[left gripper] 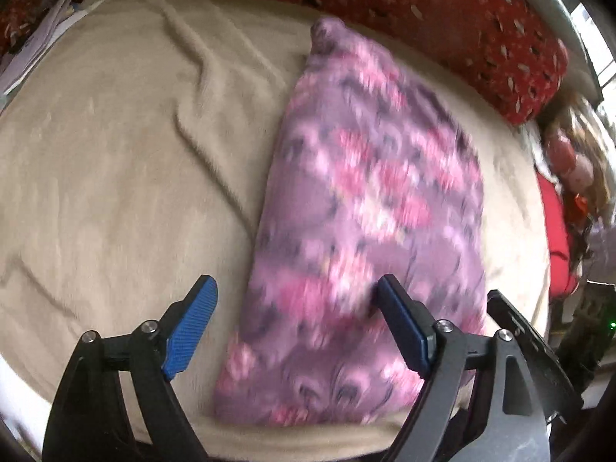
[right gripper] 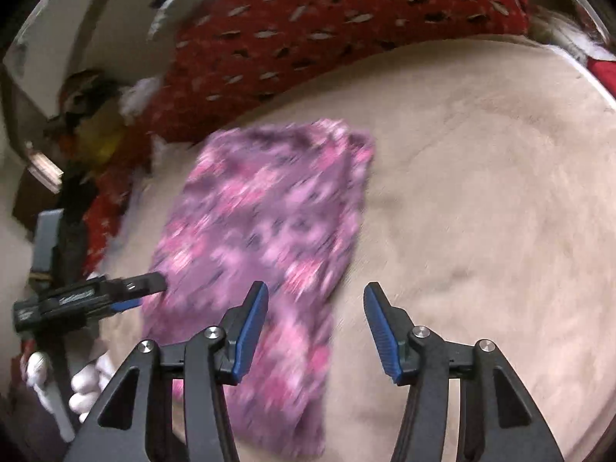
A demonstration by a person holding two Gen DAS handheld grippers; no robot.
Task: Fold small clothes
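Observation:
A small purple garment with a pink flower print [left gripper: 362, 208] lies folded into a long strip on a beige fleece blanket [left gripper: 115, 173]. My left gripper [left gripper: 296, 296] is open and empty, just above the garment's near left part. In the right wrist view the same garment [right gripper: 265, 215] lies left of centre on the blanket [right gripper: 481, 192]. My right gripper [right gripper: 315, 304] is open and empty, over the garment's right edge. The other gripper's fingers [right gripper: 146, 283] reach in from the left at the garment's left edge. Both views are blurred.
A red patterned cushion [left gripper: 442, 11] runs along the far side of the blanket; it also shows in the right wrist view [right gripper: 327, 27]. Loose papers [left gripper: 42, 42] lie at the far left. Red and mixed items [left gripper: 558, 231] sit at the right edge. A gloved hand [right gripper: 88, 385] holds the other gripper.

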